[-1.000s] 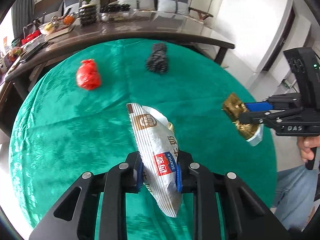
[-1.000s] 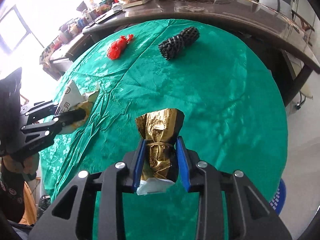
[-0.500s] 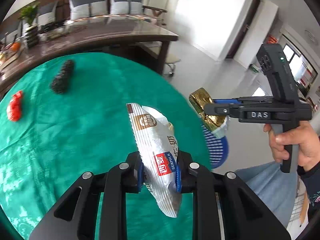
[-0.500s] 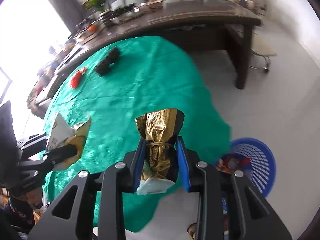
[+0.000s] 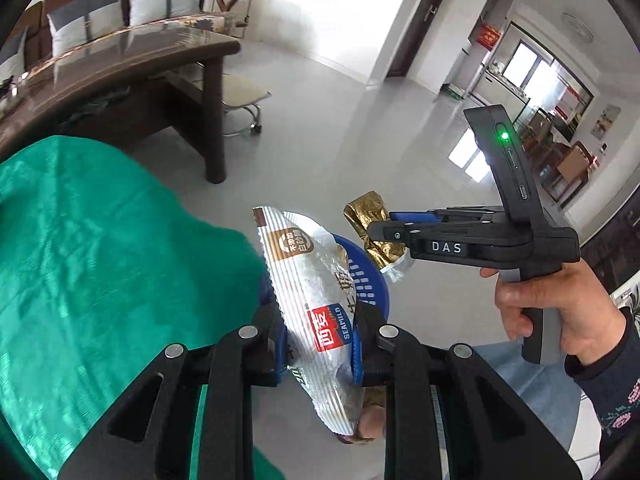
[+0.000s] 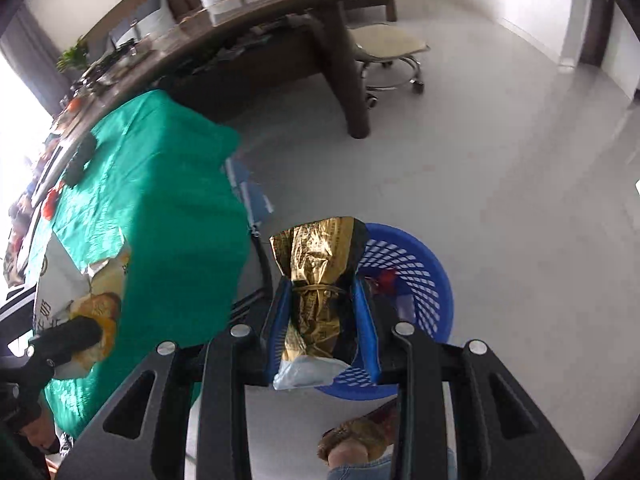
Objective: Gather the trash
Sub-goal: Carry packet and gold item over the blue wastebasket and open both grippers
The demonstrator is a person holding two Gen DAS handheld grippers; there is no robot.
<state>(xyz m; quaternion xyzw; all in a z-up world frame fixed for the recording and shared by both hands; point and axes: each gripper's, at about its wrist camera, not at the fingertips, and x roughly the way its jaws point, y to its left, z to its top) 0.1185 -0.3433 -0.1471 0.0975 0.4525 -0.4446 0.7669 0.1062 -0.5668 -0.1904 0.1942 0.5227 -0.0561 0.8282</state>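
My left gripper [image 5: 318,322] is shut on a silver snack bag [image 5: 310,292] with a red and blue label, held upright. Behind that bag shows part of a blue mesh basket [image 5: 370,284] on the floor. My right gripper [image 6: 322,312] is shut on a crumpled gold foil wrapper [image 6: 318,276] with a white tail, over the near rim of the blue basket [image 6: 412,272], which holds some trash. In the left wrist view the right gripper [image 5: 394,226] comes in from the right, gripped by a hand [image 5: 552,304], gold wrapper [image 5: 374,228] in it.
The round table with the green cloth [image 5: 100,264] lies to the left, its edge beside the basket. A red bag [image 6: 51,200] and a black bundle [image 6: 82,156] rest on the cloth [image 6: 160,208]. A dark wooden desk [image 6: 256,12], a rolling stool [image 6: 390,50] and bare grey floor lie beyond. A shoe [image 6: 360,436] is below the basket.
Both grippers have swung off the green table to the right, out over the floor, each still gripping its wrapper. The blue basket has come into view under them.
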